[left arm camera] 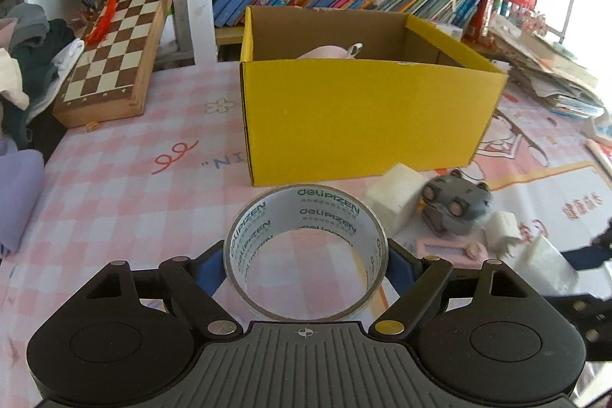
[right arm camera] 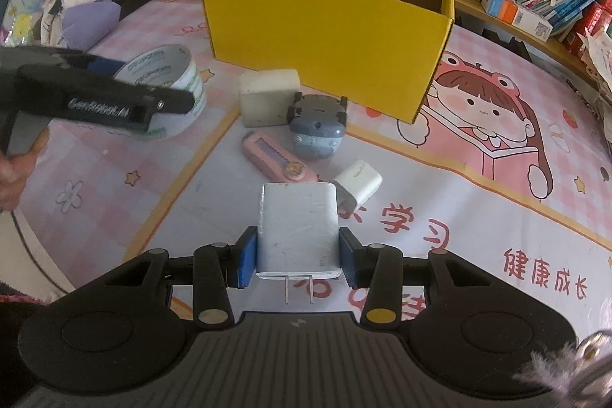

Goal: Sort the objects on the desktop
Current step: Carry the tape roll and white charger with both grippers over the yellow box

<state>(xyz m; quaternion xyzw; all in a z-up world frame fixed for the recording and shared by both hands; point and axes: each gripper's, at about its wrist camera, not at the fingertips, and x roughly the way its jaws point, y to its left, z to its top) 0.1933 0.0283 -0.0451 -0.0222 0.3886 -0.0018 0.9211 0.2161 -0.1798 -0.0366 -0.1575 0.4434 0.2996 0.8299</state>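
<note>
- The left gripper has its blue pads against both sides of a tape roll, so it looks clamped on it; in the right view the roll sits low over the mat, and I cannot tell whether it touches.
- The right gripper brackets a white charger, prongs pointing back at the camera. The left pad touches it; a thin gap shows at the right pad, so I cannot tell if the grasp is firm.
- Just beyond the charger lie a small plug, a pink cutter, a grey toy and a white block, all on the mat in front of the yellow box.
- Progress, as I judge it: early. Only something pale pink shows inside the box; six items are outside it, two of them between the pads.
- Writing: "deli PIZEN" repeats inside the roll. The mat carries "学习" and "健康成长". The left gripper's side bears white lettering too blurred to read.
</note>
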